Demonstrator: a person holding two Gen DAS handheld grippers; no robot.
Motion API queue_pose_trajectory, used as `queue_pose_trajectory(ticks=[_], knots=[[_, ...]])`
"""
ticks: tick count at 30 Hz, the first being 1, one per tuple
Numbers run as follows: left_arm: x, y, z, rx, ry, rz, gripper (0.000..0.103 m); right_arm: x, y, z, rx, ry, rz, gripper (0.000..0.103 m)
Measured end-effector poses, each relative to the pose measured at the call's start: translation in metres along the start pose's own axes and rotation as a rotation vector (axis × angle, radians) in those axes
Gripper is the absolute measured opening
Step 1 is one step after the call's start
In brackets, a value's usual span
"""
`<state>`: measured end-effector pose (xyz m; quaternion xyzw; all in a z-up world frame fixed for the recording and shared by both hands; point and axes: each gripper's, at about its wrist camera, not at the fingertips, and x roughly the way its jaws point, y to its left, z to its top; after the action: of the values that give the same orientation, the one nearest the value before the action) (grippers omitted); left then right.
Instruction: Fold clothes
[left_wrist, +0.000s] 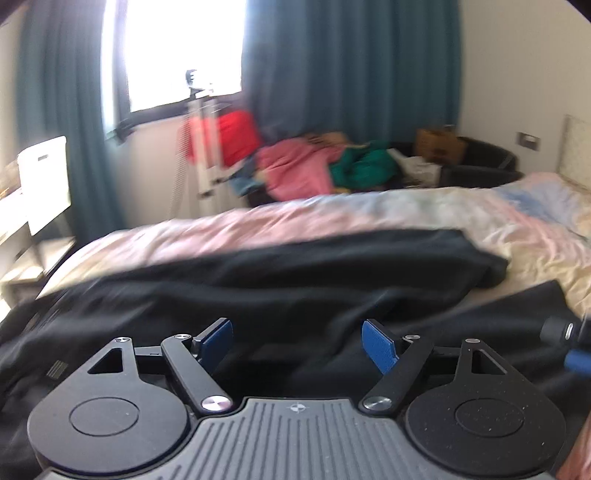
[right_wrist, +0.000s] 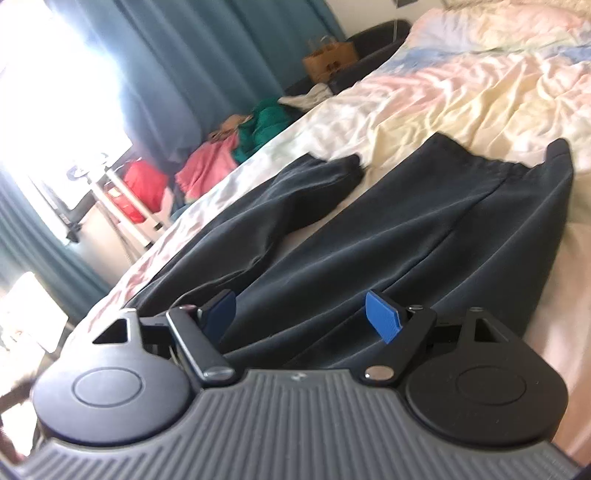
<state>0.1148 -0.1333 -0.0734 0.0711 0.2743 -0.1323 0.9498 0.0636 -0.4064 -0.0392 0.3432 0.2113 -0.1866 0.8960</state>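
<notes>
A dark garment (right_wrist: 424, 221) lies spread across a bed (right_wrist: 480, 85) covered in rumpled sheets of pale pink, cream and blue. Beyond the bed, teal curtains (left_wrist: 351, 66) frame a bright window (left_wrist: 177, 48), with a heap of pink, green and red clothes (left_wrist: 295, 166) below. The left gripper (left_wrist: 297, 345) and right gripper (right_wrist: 299, 317) both hover over the dark cloth, jaws spread wide and holding nothing

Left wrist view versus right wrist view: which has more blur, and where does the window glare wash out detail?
Left wrist view: motion-smeared throughout, the black garment and bed cover soft-edged, the window blown out to white. Right wrist view: sharper, the garment's folds readable, though tilted; glare floods the upper left, bleaching the curtain edge. Both show fisheye bending at the borders.
</notes>
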Motion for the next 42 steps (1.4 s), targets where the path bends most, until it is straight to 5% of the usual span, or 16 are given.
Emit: queue_pose_trajectory(ticks=[8,16,18,25,32,34,35,36,42], knots=[[-0.057,0.057,-0.055,-0.165,-0.022,0.08,0.081,-0.017,0.016,-0.006,-0.002,0.098,0.097,0.074],[-0.058,0.073,-0.061,-0.262,-0.027,0.041,0.082,0.005,0.007,0.034,0.237,0.306,0.267,0.071],[-0.054,0.074,-0.061,-0.299,-0.018,0.019,0.082,0.022,0.002,0.054,0.286,0.286,0.232,0.083],[-0.035,0.092,-0.059,-0.418,0.004,-0.038,0.083,0.159,-0.034,0.099,0.487,0.332,0.189,0.083],[-0.002,0.107,-0.064,-0.464,0.047,-0.008,0.084,0.229,-0.038,0.126,0.446,0.202,0.096,0.081],[0.005,0.106,-0.064,-0.447,0.049,-0.005,0.084,0.248,-0.039,0.133,0.434,0.165,0.069,0.059],[0.007,0.105,-0.064,-0.44,0.043,-0.01,0.084,0.258,-0.04,0.137,0.428,0.146,0.056,0.031],[0.008,0.104,-0.064,-0.437,0.036,-0.018,0.085,0.268,-0.041,0.141,0.421,0.128,0.043,0.015],[-0.001,0.1,-0.062,-0.426,-0.01,-0.063,0.085,0.256,0.005,0.198,0.198,-0.028,-0.033,0.006]])
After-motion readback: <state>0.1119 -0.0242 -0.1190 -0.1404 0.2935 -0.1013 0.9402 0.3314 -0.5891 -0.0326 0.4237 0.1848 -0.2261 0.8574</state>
